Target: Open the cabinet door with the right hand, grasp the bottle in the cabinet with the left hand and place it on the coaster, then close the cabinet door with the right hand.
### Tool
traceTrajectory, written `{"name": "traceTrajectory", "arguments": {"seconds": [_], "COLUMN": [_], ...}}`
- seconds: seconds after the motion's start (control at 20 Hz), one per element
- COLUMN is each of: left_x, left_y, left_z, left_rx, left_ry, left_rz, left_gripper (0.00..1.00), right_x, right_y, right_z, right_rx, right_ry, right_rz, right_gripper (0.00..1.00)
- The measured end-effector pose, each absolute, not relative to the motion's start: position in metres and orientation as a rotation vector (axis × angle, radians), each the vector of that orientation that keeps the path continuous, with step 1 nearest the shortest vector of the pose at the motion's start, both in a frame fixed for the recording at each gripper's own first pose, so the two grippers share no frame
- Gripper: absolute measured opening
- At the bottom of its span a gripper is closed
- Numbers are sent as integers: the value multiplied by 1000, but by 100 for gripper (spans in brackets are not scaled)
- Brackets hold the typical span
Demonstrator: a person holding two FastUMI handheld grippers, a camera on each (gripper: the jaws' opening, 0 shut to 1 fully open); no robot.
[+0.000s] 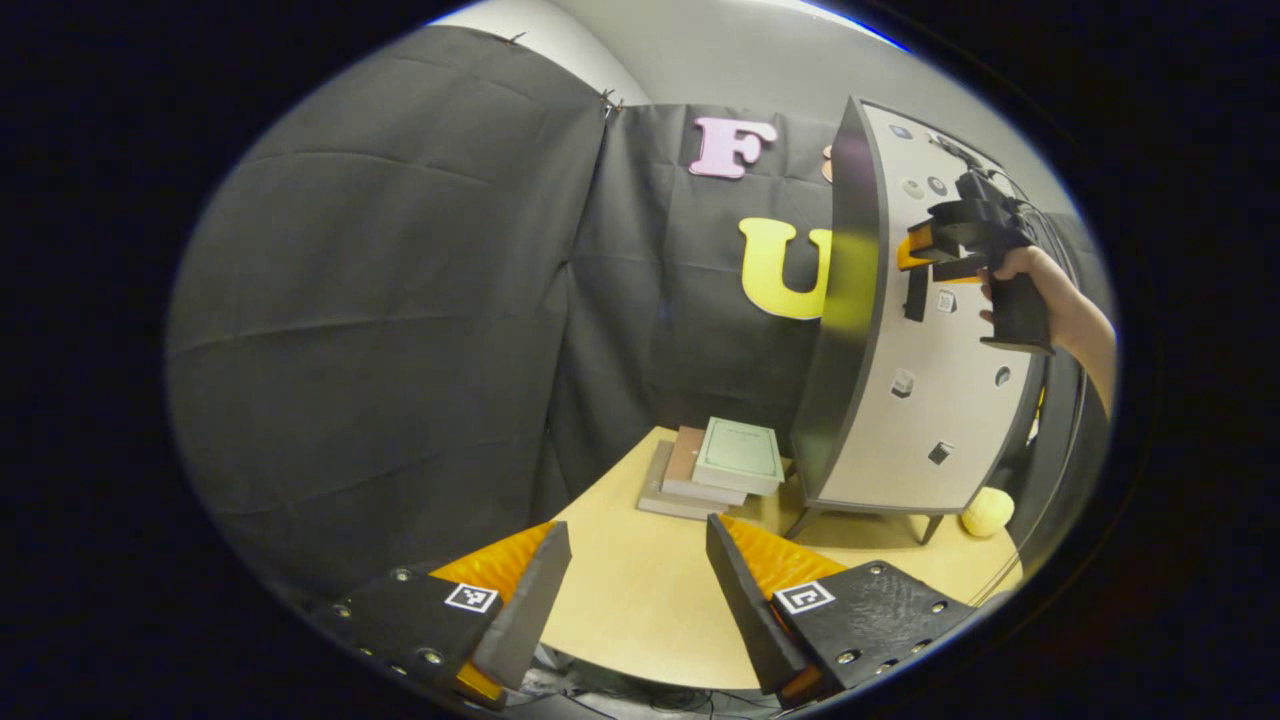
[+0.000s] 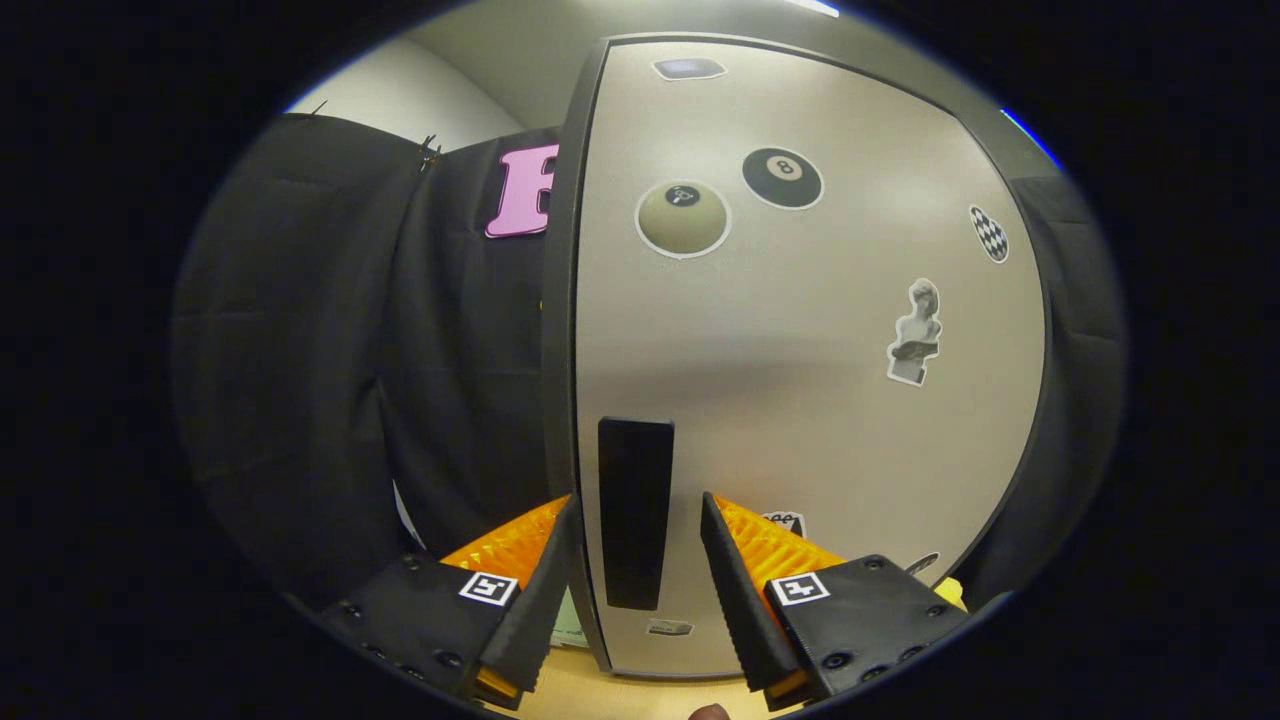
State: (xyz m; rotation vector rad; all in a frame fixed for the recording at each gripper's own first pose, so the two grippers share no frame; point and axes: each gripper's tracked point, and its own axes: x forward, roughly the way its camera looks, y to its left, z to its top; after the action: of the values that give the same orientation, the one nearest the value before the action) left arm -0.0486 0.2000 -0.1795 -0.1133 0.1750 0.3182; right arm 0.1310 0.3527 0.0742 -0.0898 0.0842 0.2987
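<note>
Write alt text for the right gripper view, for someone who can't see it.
The right hand-held gripper is open, its fingers either side of the black vertical handle on the closed grey cabinet door. Stickers dot the door, including two billiard balls.

Smooth matt grey cabinet door (image 2: pixel 800 380), matt black handle (image 2: pixel 634 510), pale wood-look table (image 1: pixel 640 610), paper-covered books (image 1: pixel 725 465)

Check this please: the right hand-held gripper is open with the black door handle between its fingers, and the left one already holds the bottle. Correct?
Not quite. In the left gripper view the left hand-held gripper is open and holds nothing, over the table. The right hand-held gripper is indeed open around the handle.
</note>
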Motion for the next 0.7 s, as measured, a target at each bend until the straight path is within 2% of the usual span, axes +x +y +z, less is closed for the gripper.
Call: {"name": "traceTrajectory", "arguments": {"seconds": [0.1, 0.15, 0.25, 0.4, 0.5, 0.55, 0.6, 0.65, 0.7], "left_x": [-50, -51, -51, -52, -52, -52, -52, -52, -52], "left_y": [201, 202, 201, 200, 201, 201, 199, 198, 196], "left_z": [-182, -183, -184, -184, -182, -179, -178, -175, -174], "left_rx": [-119, -123, -132, -135, -135, -138, -141, -142, -140], "left_ry": [177, 178, 179, 177, 170, 166, 162, 159, 154], "left_rz": [320, 320, 315, 312, 313, 312, 310, 308, 308], "left_gripper": [85, 83, 85, 83, 82, 82, 82, 85, 85], "right_x": [135, 137, 139, 139, 138, 139, 139, 136, 139], "right_y": [354, 354, 356, 357, 355, 357, 356, 356, 357], "right_z": [72, 72, 72, 73, 73, 73, 72, 74, 72], "right_rx": [-79, -72, -59, -44, -52, -47, -48, -47, -50], "right_ry": [93, 94, 102, 95, 91, 87, 90, 83, 84], "right_rz": [287, 281, 276, 279, 283, 285, 293, 303, 313], "right_gripper": [74, 58, 53, 34, 35, 28, 28, 23, 24]}}
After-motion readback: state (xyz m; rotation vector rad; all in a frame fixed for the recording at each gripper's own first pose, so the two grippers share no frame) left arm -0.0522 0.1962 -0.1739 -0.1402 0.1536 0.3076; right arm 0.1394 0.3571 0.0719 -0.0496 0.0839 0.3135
